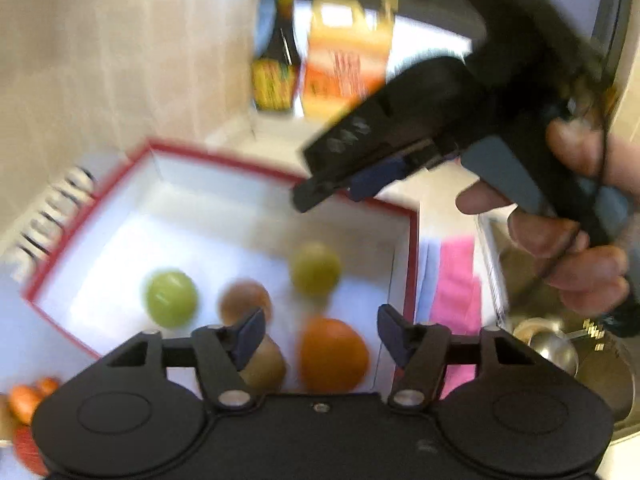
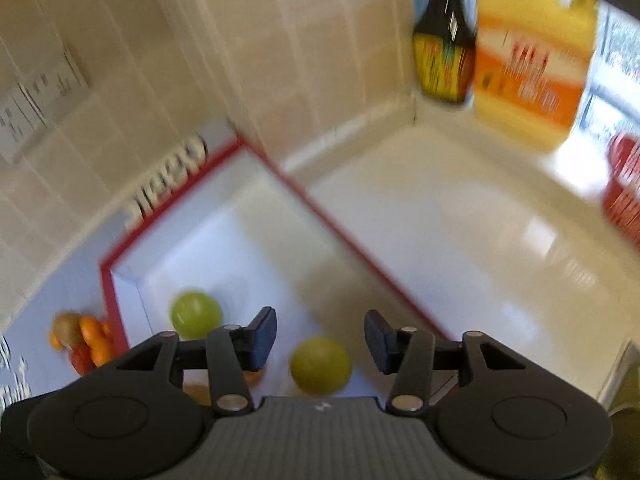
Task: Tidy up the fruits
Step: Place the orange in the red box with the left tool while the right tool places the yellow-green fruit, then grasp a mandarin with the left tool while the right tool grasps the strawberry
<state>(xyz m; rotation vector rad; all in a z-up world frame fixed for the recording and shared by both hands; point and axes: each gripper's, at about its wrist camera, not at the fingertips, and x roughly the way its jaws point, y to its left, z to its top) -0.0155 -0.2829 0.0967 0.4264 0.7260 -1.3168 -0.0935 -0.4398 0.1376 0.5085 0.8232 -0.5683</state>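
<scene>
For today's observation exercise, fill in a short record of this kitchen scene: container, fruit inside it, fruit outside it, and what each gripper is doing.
container: red-rimmed white cardboard box on the counter
fruit inside: two green round fruits, two brown kiwis, one orange
fruit outside: small pile of fruit beside the box
left gripper: fingers open, empty, above the orange
right gripper: fingers open, empty, over the box

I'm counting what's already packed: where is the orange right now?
In the left wrist view the orange lies inside the red-rimmed box, near its right wall, just ahead of the open left gripper, beside a brown kiwi.
</scene>
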